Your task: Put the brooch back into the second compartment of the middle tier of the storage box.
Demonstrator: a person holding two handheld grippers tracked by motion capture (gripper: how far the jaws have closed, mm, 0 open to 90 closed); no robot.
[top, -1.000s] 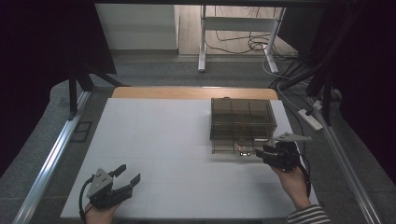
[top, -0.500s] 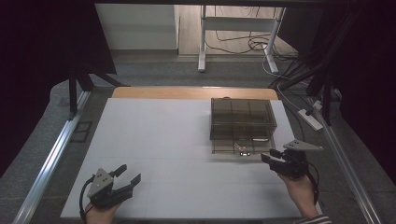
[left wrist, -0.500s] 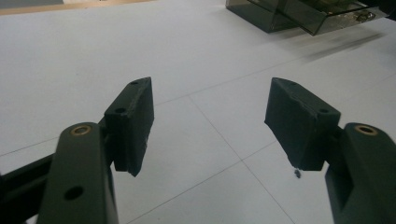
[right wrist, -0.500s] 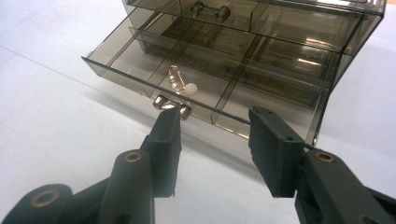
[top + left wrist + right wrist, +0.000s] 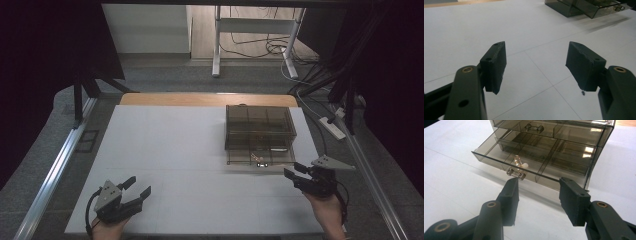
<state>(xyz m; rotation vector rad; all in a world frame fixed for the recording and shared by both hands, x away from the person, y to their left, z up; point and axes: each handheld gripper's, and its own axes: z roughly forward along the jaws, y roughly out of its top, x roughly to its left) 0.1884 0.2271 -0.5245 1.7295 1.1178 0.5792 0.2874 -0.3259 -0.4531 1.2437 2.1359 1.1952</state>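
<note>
A smoky clear plastic drawer box [image 5: 259,127] stands on the white table [image 5: 190,150], right of centre. Its lowest drawer [image 5: 506,152] is pulled out, with a small gold item [image 5: 520,164] inside behind the clear handle [image 5: 516,173]. My right gripper [image 5: 294,171] sits just off the drawer's front right corner. In the right gripper view its jaws [image 5: 539,181] have just been opening and stand apart with nothing between them, the left tip close to the handle. My left gripper [image 5: 138,185] rests near the front left, open and empty [image 5: 535,50].
A wooden strip [image 5: 200,98] edges the table's far side. Metal rails [image 5: 55,170] run along both sides. A power strip [image 5: 332,127] and cables lie on the floor at the right. A white stand [image 5: 252,30] is behind the table.
My right gripper has drawn back from the drawer's front, toward the right and the near edge, with its jaws spreading. The left gripper has stayed put.
</note>
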